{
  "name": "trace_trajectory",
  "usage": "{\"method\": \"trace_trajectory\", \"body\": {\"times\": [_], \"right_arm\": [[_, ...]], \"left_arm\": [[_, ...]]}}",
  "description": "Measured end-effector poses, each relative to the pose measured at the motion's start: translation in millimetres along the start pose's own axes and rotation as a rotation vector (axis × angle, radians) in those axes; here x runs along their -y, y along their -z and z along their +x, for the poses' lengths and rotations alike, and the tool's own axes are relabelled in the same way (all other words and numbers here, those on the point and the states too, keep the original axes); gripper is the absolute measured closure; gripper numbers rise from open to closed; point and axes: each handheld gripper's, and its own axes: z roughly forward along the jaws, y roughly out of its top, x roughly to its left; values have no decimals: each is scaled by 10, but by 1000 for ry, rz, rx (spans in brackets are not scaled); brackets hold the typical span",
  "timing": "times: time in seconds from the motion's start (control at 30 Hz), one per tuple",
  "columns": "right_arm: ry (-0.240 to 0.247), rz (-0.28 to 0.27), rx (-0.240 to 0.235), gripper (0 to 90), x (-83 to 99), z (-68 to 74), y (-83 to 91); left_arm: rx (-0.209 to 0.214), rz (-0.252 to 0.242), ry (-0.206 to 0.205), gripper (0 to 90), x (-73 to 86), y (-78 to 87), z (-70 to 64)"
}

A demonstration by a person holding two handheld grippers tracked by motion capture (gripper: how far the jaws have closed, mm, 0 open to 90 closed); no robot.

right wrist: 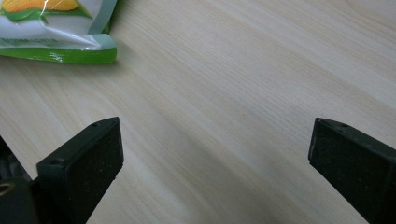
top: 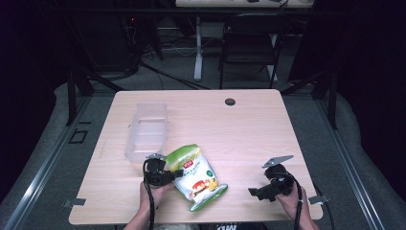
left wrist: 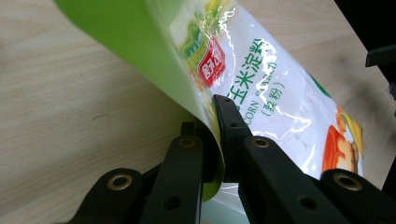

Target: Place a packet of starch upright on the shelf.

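The left tongs are clenched on the left edge of a green and white corn starch bag, which sits near the front of the pale wooden worktop, a little left of centre. In the left gripper view the two black jaws pinch the bag's green edge between them, and that side is lifted off the wood while the rest slopes down and away. The bag's far lower corner rests close to the worktop's front edge.

The right tongs are released, jaws spread wide over bare wood near the front right corner, well apart from the bag; the right gripper view shows the bag's sealed green end at upper left.

A clear plastic container stands just behind the left tongs, towards the worktop's left side. A small dark round cap sits near the back edge. The right half and the back of the worktop lie open.
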Motion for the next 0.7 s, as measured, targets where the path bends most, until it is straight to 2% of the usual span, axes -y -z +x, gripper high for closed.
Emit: {"method": "trace_trajectory", "body": {"times": [0.07, 0.27, 0.3, 0.5, 0.7], "right_arm": [[-13, -11, 2, 29, 4, -19, 2], [-5, -4, 0, 30, 8, -16, 12], [-11, -8, 3, 32, 10, -15, 10], [-9, -6, 7, 34, 6, -9, 11], [-11, -1, 18, 35, 5, -26, 15]], "left_arm": [[0, 3, -4, 888, -5, 2, -3], [7, -3, -6, 894, -29, 25, -26], [7, -1, -19, 895, -39, 35, -27], [6, -8, -35, 895, -58, 52, -39], [-18, -51, -50, 892, -75, 84, -67]]}}
